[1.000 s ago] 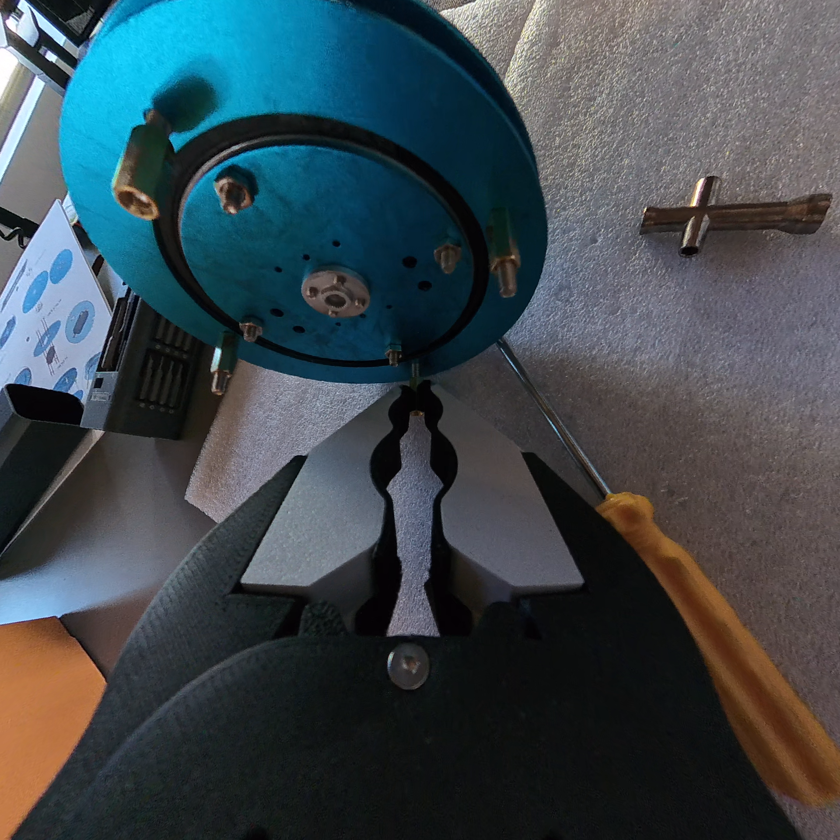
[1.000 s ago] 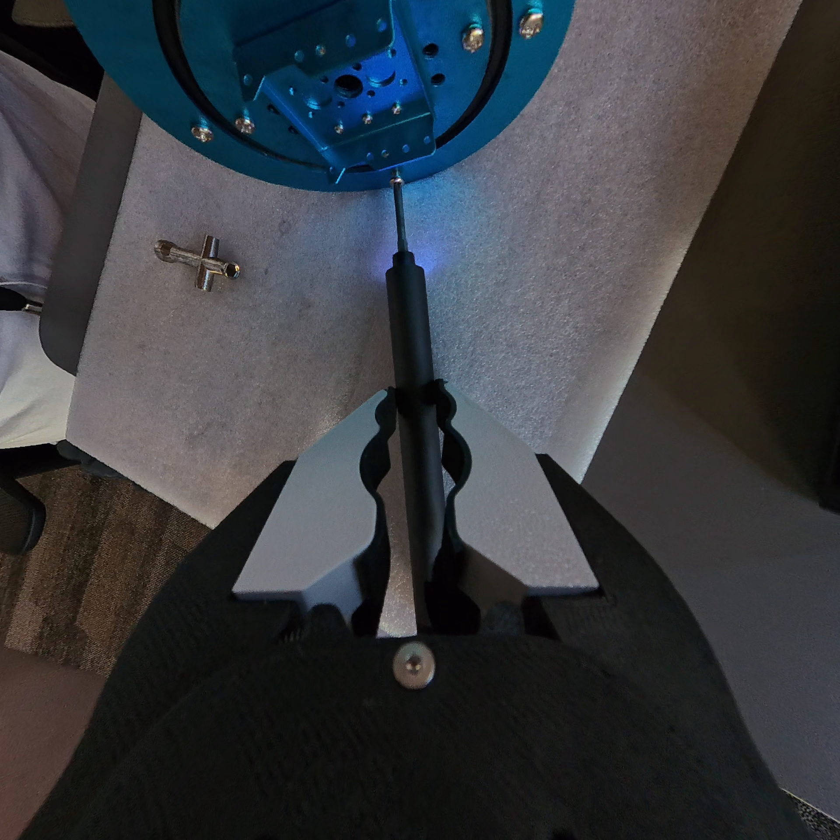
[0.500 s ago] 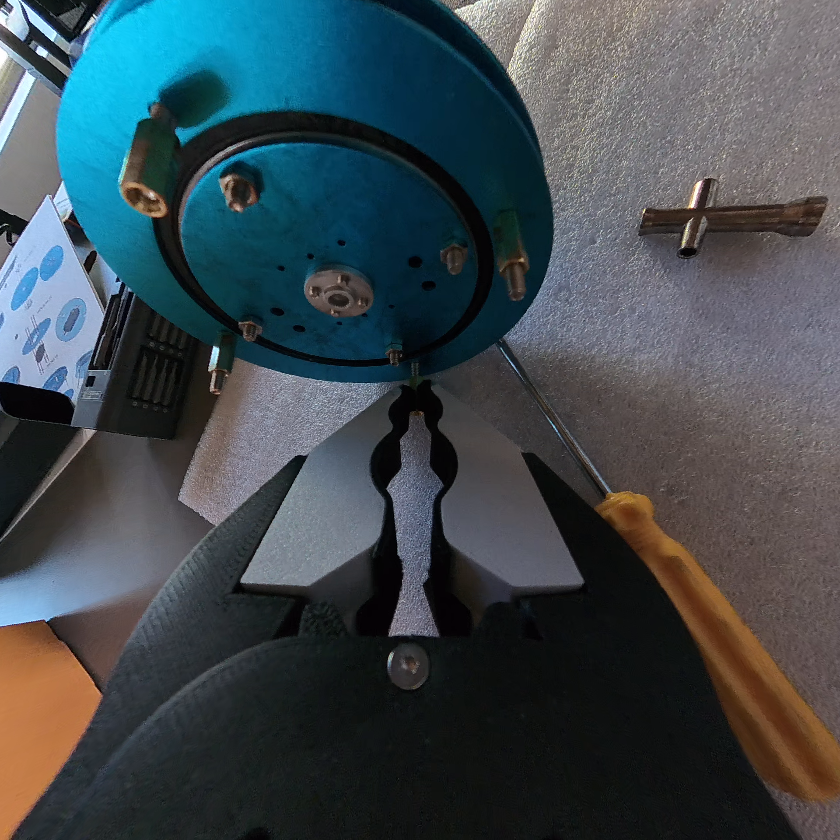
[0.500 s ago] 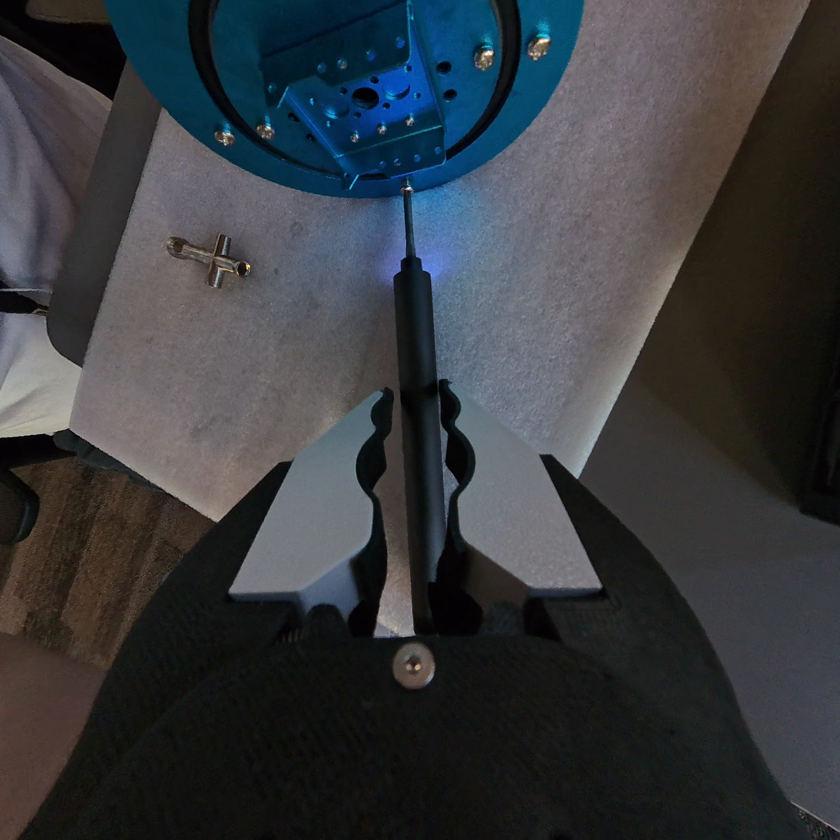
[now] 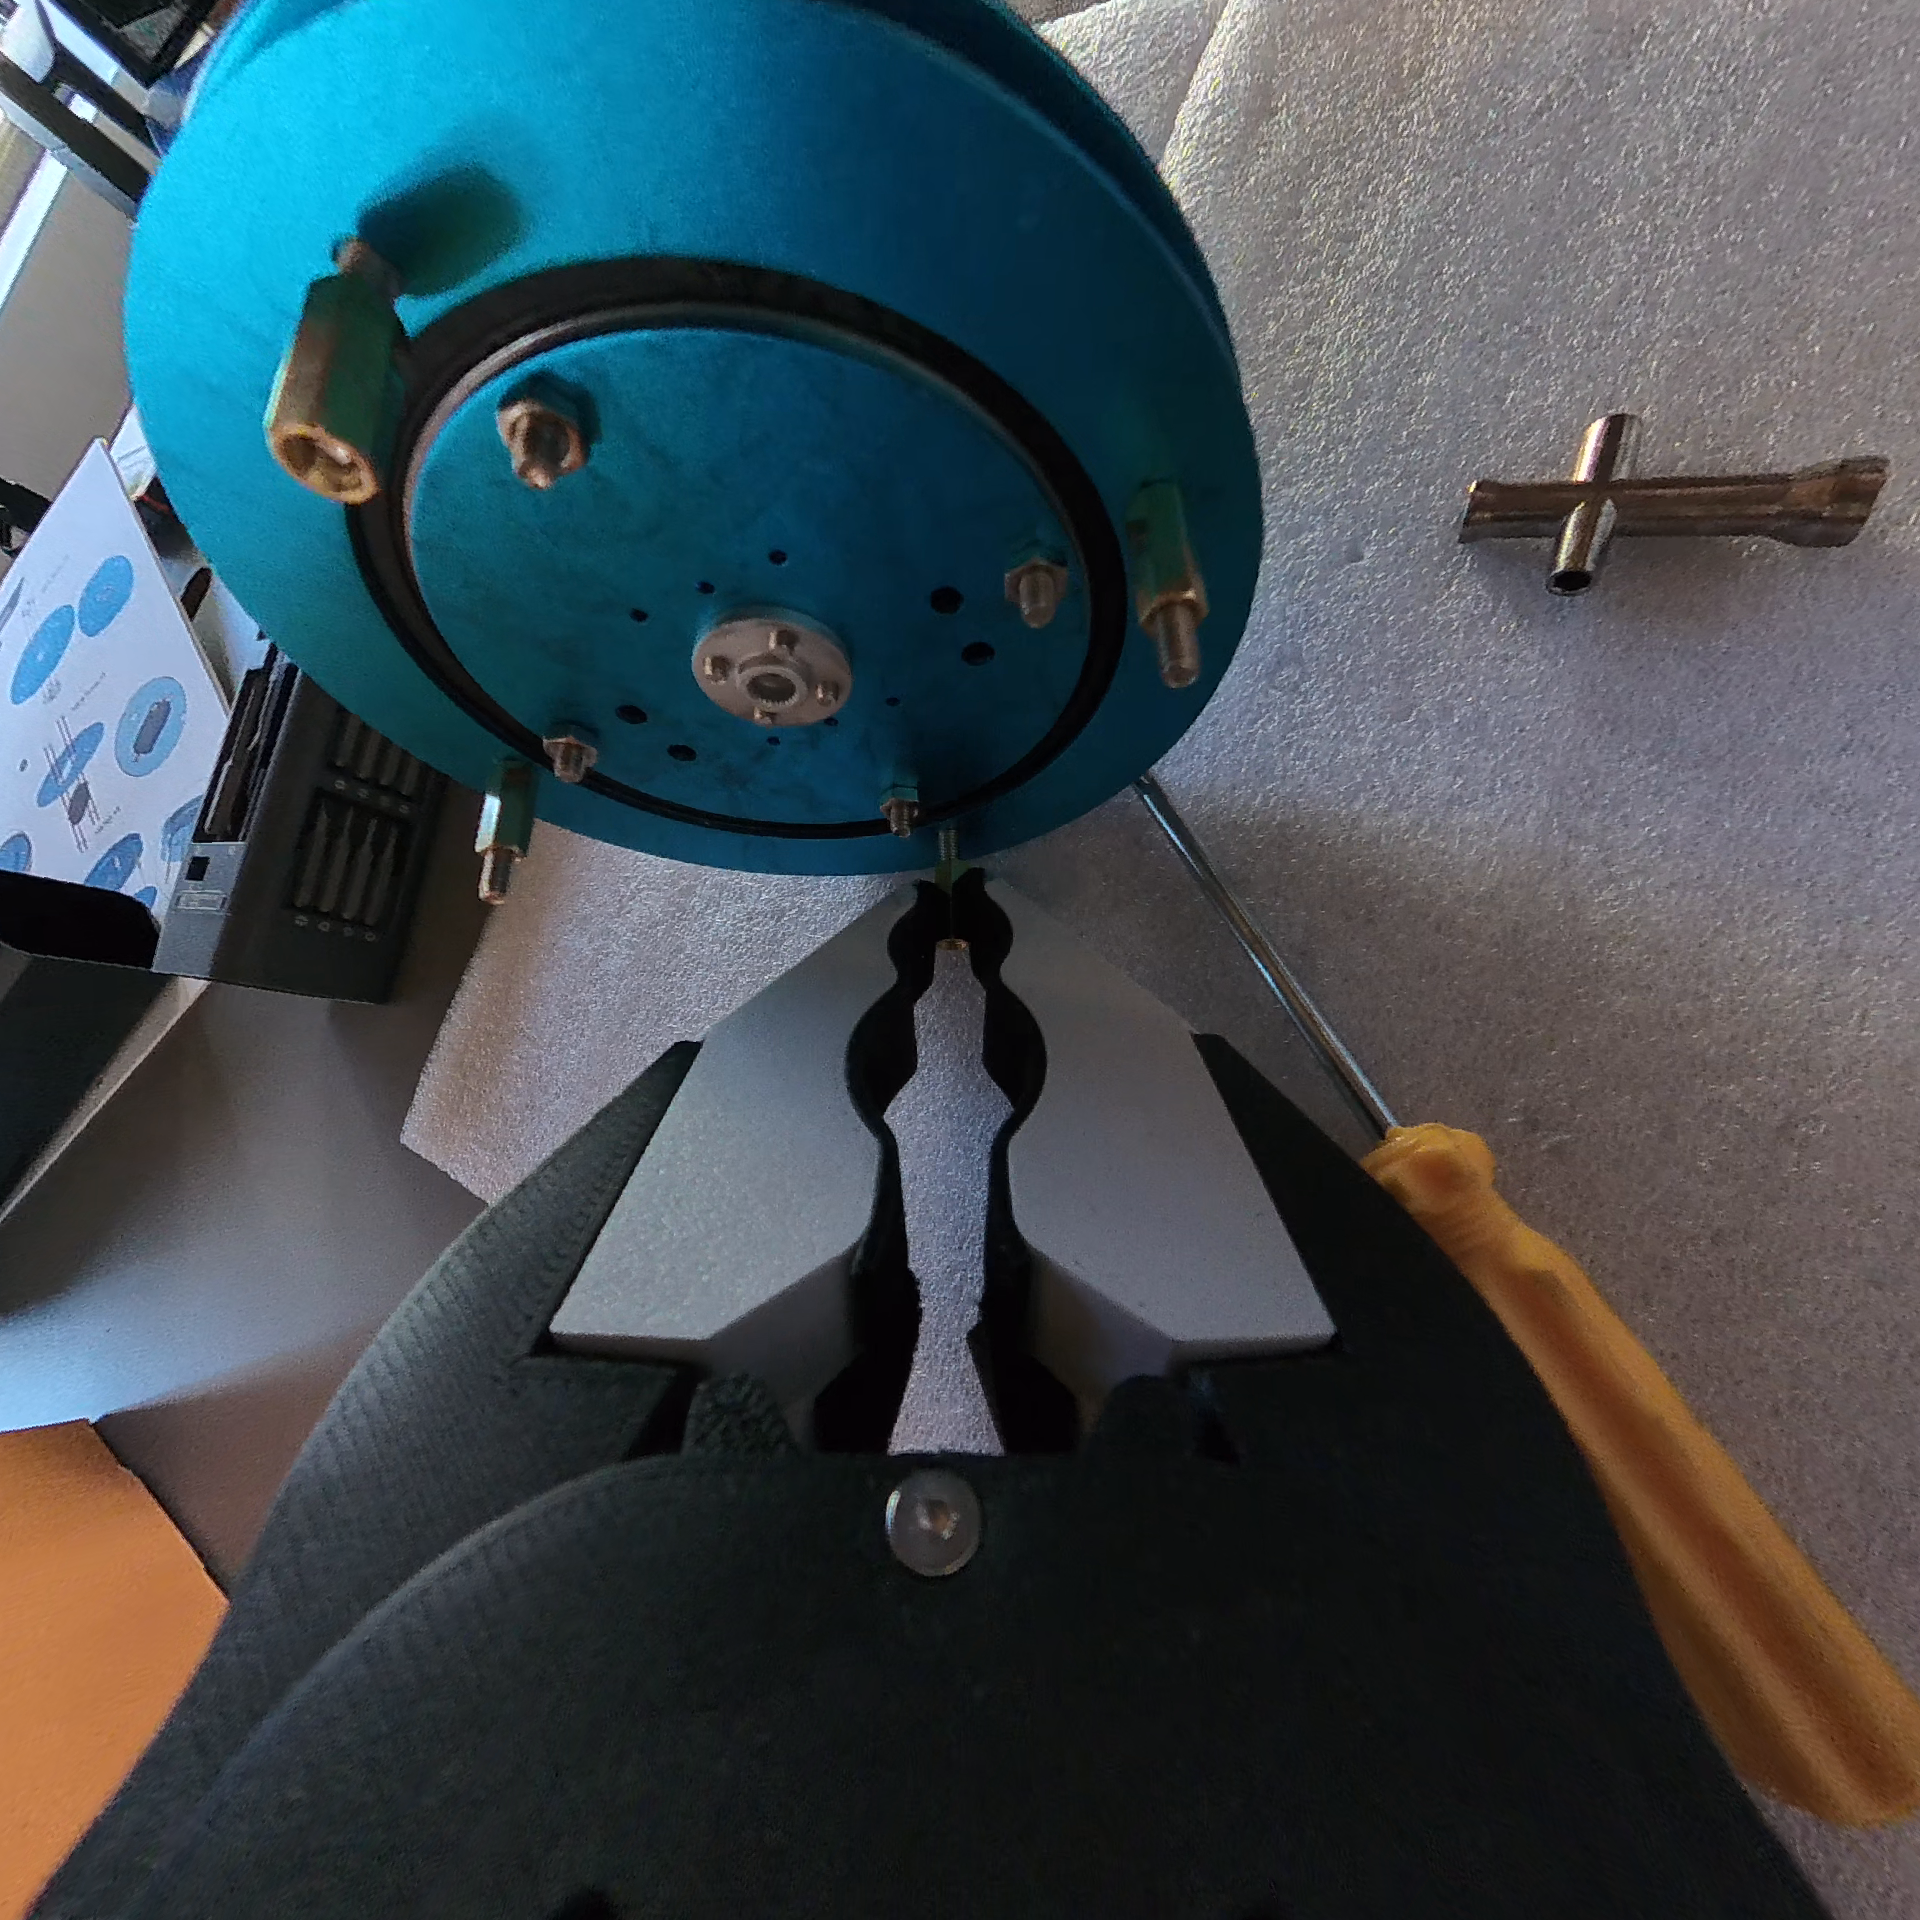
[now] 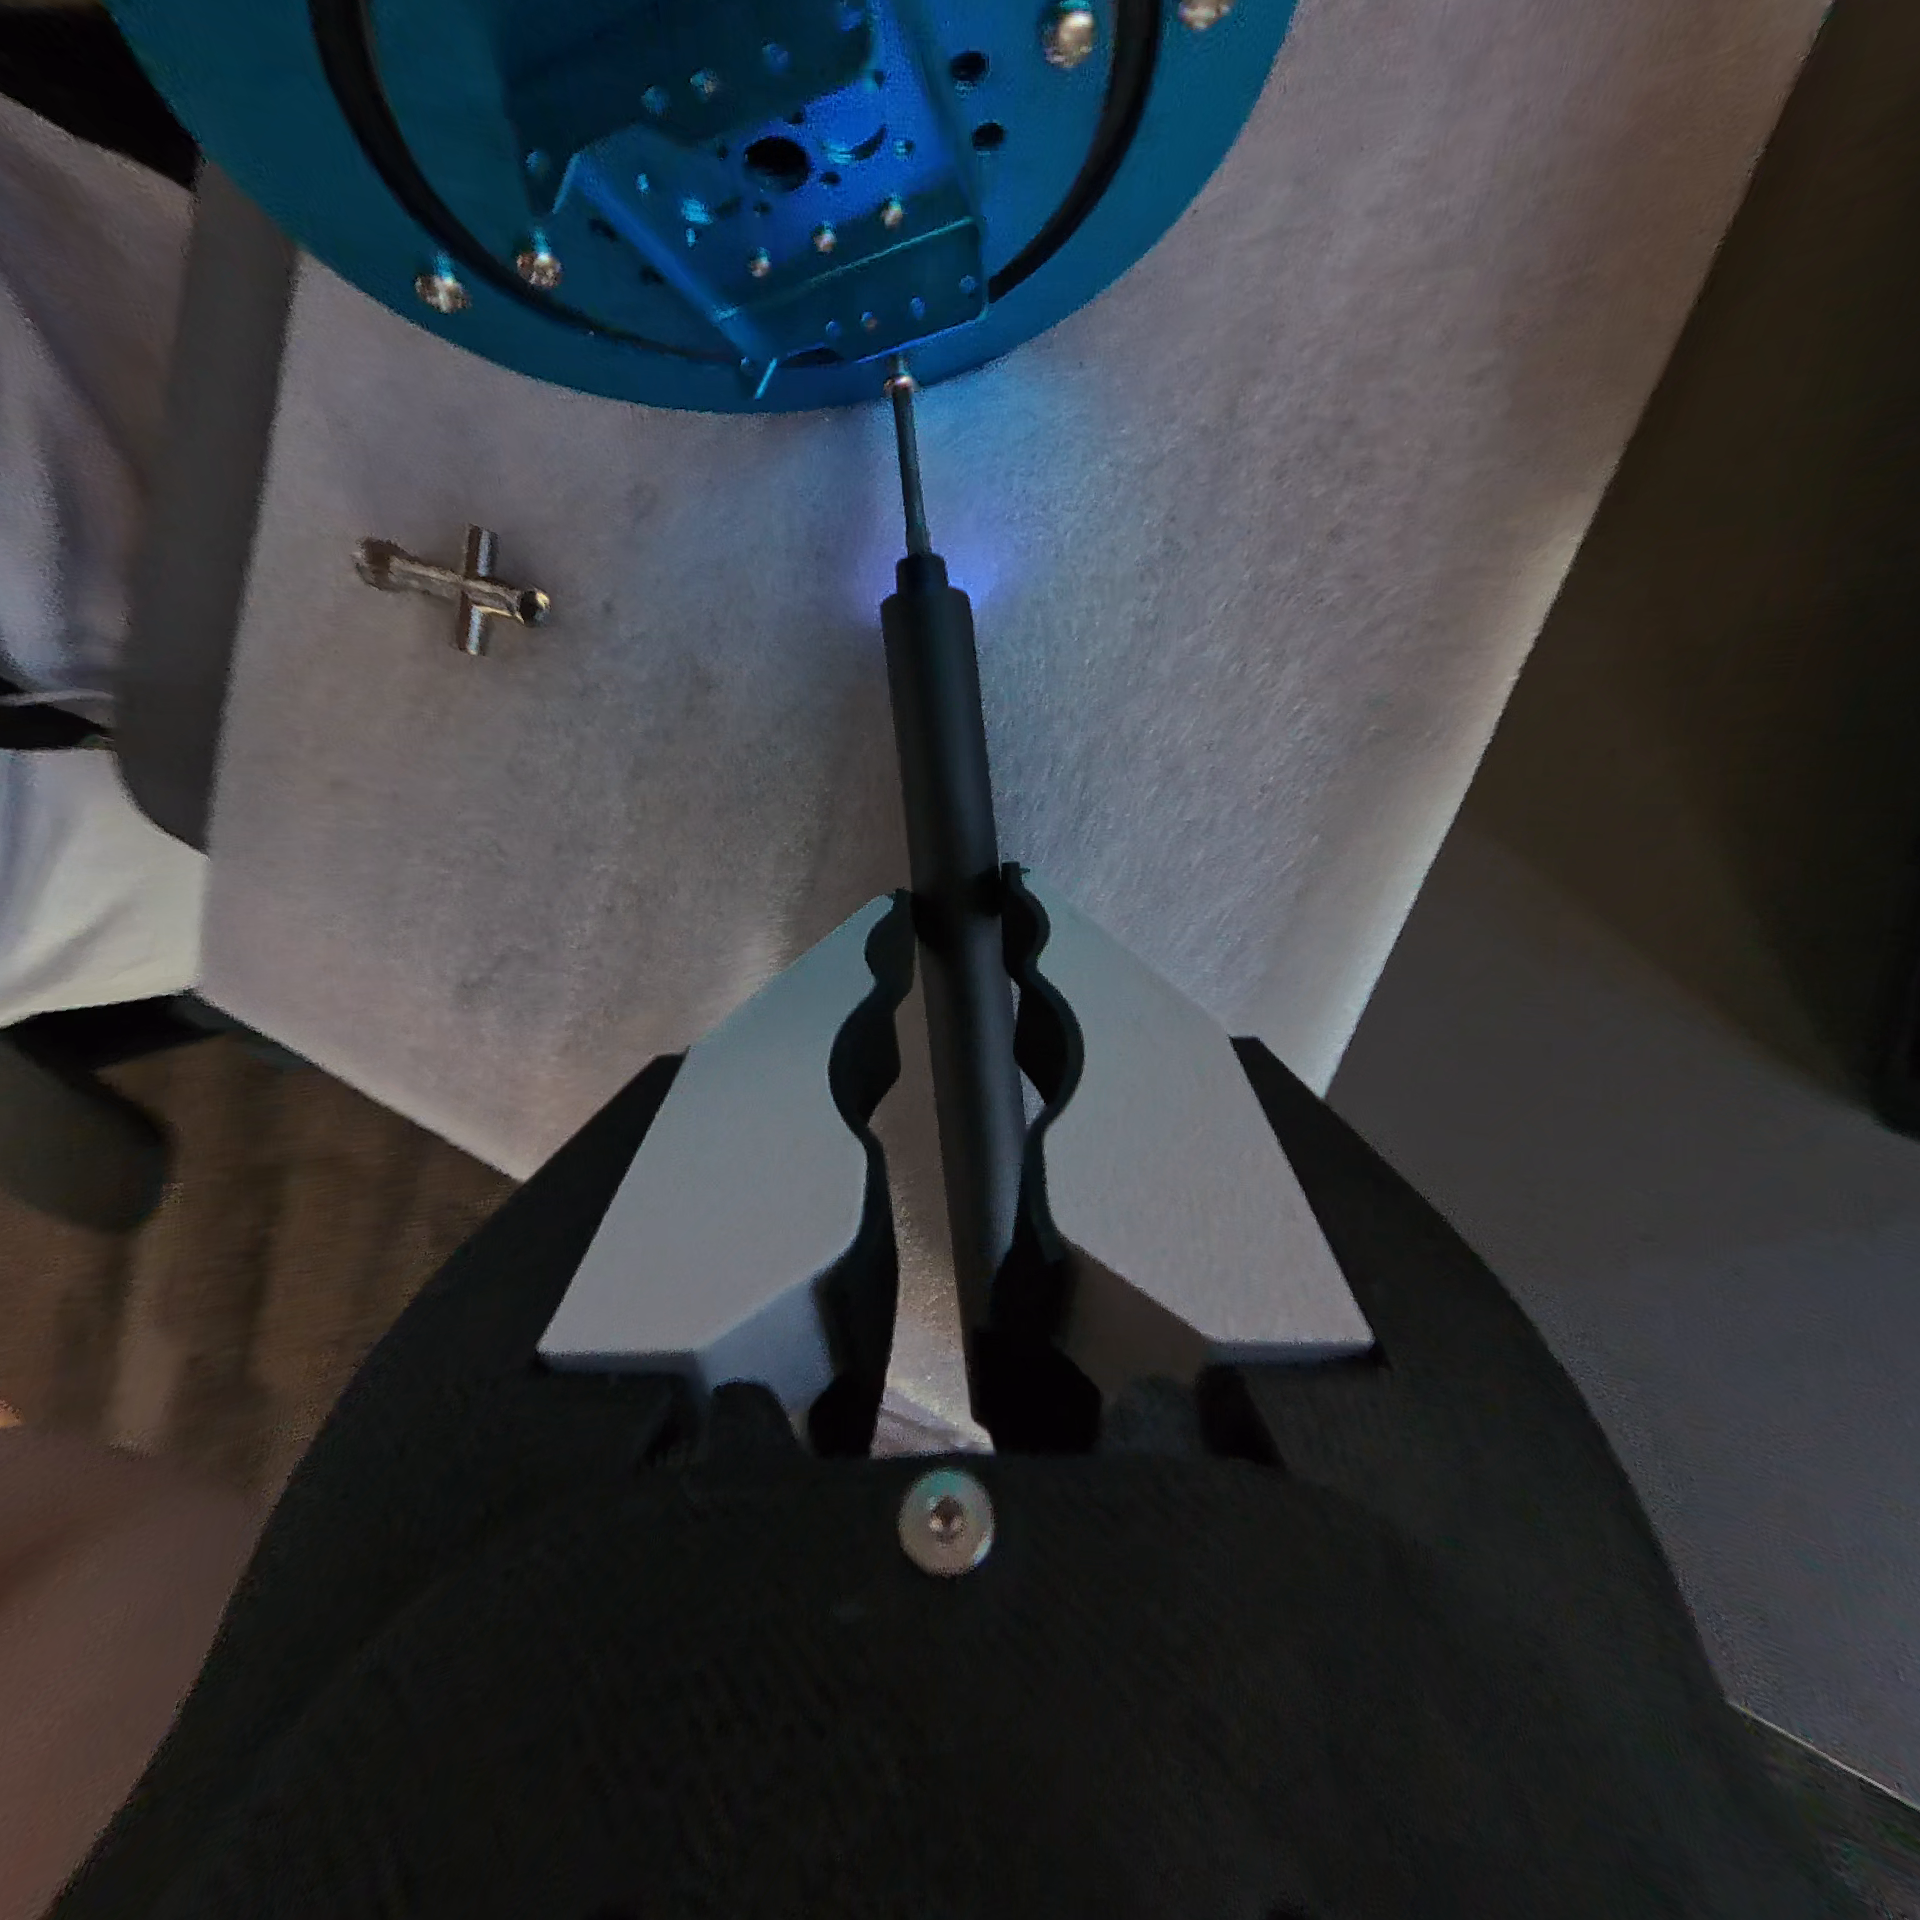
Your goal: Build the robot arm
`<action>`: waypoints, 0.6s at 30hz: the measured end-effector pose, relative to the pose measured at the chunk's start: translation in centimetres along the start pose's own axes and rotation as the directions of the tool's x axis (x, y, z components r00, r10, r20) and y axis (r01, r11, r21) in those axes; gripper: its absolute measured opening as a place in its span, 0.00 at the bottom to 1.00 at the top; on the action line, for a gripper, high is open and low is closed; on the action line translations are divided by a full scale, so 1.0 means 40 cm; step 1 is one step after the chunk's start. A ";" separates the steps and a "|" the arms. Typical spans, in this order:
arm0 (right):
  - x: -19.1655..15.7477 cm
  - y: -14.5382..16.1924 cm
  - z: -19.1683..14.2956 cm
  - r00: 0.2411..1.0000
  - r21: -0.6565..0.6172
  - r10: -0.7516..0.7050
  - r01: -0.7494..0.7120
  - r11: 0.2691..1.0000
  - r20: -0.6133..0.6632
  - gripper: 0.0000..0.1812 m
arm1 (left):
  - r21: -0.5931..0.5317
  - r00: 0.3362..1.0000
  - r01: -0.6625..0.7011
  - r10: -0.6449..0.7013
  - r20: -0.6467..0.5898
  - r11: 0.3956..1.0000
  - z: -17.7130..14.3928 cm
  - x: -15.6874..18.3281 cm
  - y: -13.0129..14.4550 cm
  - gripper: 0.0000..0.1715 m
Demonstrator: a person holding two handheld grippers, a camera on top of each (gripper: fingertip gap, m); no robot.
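Observation:
A blue round disc assembly (image 5: 727, 260) stands on edge over a white foam mat (image 5: 1558, 935). Brass standoffs stick out of its face. My left gripper (image 5: 951, 906) is shut on a small brass standoff (image 5: 952, 940) at the disc's lower rim. In the right wrist view the disc's other side (image 6: 312, 208) carries a blue metal bracket (image 6: 790, 208). My right gripper (image 6: 956, 904) is shut on a dark slim power screwdriver (image 6: 935, 727). Its bit touches a screw (image 6: 900, 384) at the disc's lower rim, with a blue glow at the driver's nose.
A yellow-handled screwdriver (image 5: 1662, 1455) lies on the mat right of my left gripper. A metal cross wrench (image 5: 1662, 509) lies farther right and also shows in the right wrist view (image 6: 462, 597). A dark bit case (image 5: 312, 852) and a printed sheet (image 5: 83, 707) sit left. Tip to tip, the grippers are about 11 centimetres apart. The metal cross wrench (image 5: 1662, 509) sits 11 centimetres or so from the ends of my left fingers.
Both grips hold. In the right wrist view the disc and bracket have shifted and turned slightly, and the driver's bit stays on the screw. The left wrist view has barely changed.

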State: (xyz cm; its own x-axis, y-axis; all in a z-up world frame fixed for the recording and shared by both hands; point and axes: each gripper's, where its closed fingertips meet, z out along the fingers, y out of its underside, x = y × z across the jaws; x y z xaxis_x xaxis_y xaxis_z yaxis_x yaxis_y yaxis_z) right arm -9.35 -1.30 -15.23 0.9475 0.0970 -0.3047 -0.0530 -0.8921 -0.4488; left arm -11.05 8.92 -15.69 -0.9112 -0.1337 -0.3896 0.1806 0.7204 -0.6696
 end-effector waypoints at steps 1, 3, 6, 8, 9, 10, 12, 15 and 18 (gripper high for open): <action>-0.002 0.000 0.000 0.998 -0.005 0.041 -0.041 0.999 0.046 0.08 | -0.001 1.000 0.001 -0.001 0.000 1.000 0.000 0.000 0.000 0.03; -0.007 0.003 -0.001 0.972 -0.037 0.169 -0.165 0.986 0.166 0.08 | 0.000 1.000 0.000 0.000 0.001 1.000 0.000 0.000 0.000 0.02; -0.006 0.001 -0.003 0.899 -0.109 0.315 -0.296 0.949 0.303 0.08 | -0.001 1.000 -0.007 0.007 0.004 1.000 0.000 0.000 0.000 0.02; -0.006 0.001 -0.004 0.905 -0.124 0.283 -0.256 0.959 0.318 0.09 | 0.000 1.000 -0.008 0.008 0.006 1.000 0.000 -0.001 0.000 0.02; -0.006 0.001 -0.003 0.913 -0.121 0.267 -0.240 0.963 0.309 0.09 | 0.000 1.000 -0.009 0.009 0.006 1.000 0.000 0.000 0.000 0.02; -0.004 0.001 -0.003 0.927 -0.113 0.241 -0.217 0.970 0.288 0.09 | 0.001 1.000 -0.009 0.009 0.006 1.000 0.000 -0.001 0.000 0.02; -0.010 -0.004 -0.003 0.960 -0.066 0.133 -0.120 0.991 0.245 0.12 | 0.001 1.000 -0.006 0.006 0.003 1.000 0.000 -0.001 0.000 0.02; -0.002 -0.010 -0.008 0.997 0.001 -0.020 0.020 1.000 0.071 0.17 | 0.002 1.000 -0.005 0.005 0.002 1.000 0.000 -0.001 0.000 0.02; 0.008 -0.008 -0.014 0.983 0.006 -0.129 0.131 0.991 -0.132 0.19 | 0.001 1.000 -0.008 0.008 0.004 1.000 0.000 -0.001 0.000 0.02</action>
State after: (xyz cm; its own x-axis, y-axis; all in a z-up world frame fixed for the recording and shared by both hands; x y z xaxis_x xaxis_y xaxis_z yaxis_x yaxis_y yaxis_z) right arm -8.86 -1.22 -14.69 0.9797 0.1524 -0.1301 0.0702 -0.8690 -0.4897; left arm -11.03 8.93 -15.66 -0.9084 -0.1306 -0.3972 0.1881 0.7207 -0.6673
